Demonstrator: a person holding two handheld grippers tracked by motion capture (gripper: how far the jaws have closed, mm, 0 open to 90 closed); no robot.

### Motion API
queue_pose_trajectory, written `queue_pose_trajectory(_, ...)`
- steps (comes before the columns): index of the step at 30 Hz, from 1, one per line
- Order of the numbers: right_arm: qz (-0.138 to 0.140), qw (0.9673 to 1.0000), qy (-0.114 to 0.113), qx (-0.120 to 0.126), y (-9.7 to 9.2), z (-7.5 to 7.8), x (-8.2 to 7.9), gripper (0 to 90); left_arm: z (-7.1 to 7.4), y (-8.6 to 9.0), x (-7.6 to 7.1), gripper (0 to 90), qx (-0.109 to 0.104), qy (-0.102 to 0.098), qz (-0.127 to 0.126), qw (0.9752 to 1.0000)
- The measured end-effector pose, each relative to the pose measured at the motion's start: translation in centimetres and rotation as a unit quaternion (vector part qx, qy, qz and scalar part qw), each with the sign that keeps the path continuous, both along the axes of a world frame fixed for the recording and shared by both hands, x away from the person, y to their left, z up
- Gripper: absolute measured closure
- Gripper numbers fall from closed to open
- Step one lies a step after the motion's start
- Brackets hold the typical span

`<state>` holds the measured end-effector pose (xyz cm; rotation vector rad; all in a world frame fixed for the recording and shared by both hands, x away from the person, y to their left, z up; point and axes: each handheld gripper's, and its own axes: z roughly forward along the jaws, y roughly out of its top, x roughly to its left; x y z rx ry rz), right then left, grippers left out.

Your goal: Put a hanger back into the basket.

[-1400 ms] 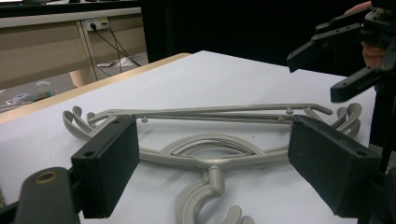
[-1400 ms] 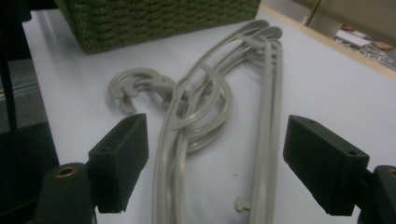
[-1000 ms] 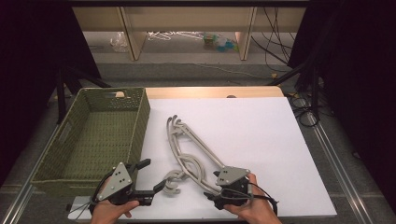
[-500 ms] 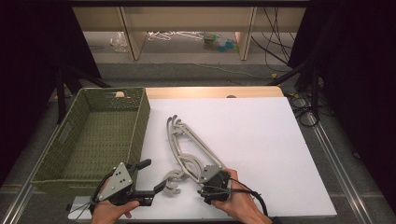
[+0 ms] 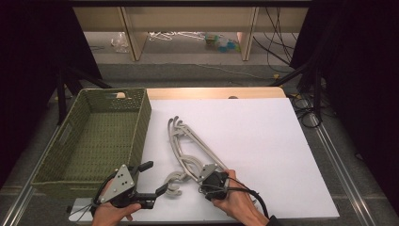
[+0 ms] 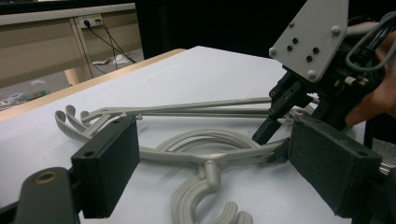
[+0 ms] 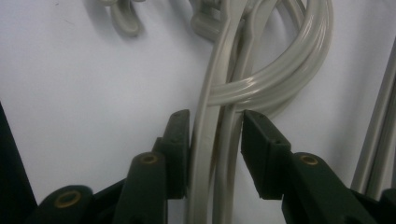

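between the right gripper's just-closing, not yet clamped fingers: hanger arms.

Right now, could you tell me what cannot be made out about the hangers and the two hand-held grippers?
- How many grey plastic hangers are stacked: high view, they overlap and are too small.
- Right hand-held gripper: its own view shows the left pad touching the hanger bars and a gap at the right pad; whether it grips is unclear.
- Hanger hooks: left gripper view, cut off by the bottom edge.
- Left hand-held gripper: open around nothing.
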<state>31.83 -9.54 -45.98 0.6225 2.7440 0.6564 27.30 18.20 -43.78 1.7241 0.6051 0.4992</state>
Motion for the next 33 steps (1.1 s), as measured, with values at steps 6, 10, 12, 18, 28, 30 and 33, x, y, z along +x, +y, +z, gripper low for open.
queue_pose_trajectory(6,0.004,1.0000,-0.003,-0.005,-0.1,1.0,-0.3,76.5,0.0,0.0,0.0,16.2,-0.003,-0.005,-0.007,1.0000)
queue_pose_trajectory(10,0.006,1.0000,-0.002,-0.005,-0.3,1.4,-0.4,78.6,0.1,0.0,0.0,16.3,0.002,-0.003,-0.004,1.0000)
queue_pose_trajectory(12,0.011,0.9999,-0.004,-0.007,-0.6,1.8,-0.3,79.9,0.2,0.1,0.0,16.4,-0.001,-0.005,-0.003,1.0000)
queue_pose_trajectory(18,0.009,0.9998,-0.017,-0.002,-1.5,2.9,-0.2,81.5,0.2,0.1,0.0,16.5,-0.001,-0.006,-0.002,1.0000)
queue_pose_trajectory(28,0.024,0.9988,-0.043,0.001,-2.2,4.7,-0.4,81.9,0.2,0.2,0.1,16.8,0.002,-0.003,0.006,1.0000)
queue_pose_trajectory(30,0.026,0.9985,-0.048,-0.002,-2.3,5.0,-0.5,82.0,0.2,0.3,0.1,16.9,0.004,-0.005,0.007,1.0000)
queue_pose_trajectory(33,0.034,0.9971,-0.068,0.009,-2.9,5.8,-0.4,82.2,0.1,0.3,0.1,17.4,0.006,-0.003,0.009,0.9999)
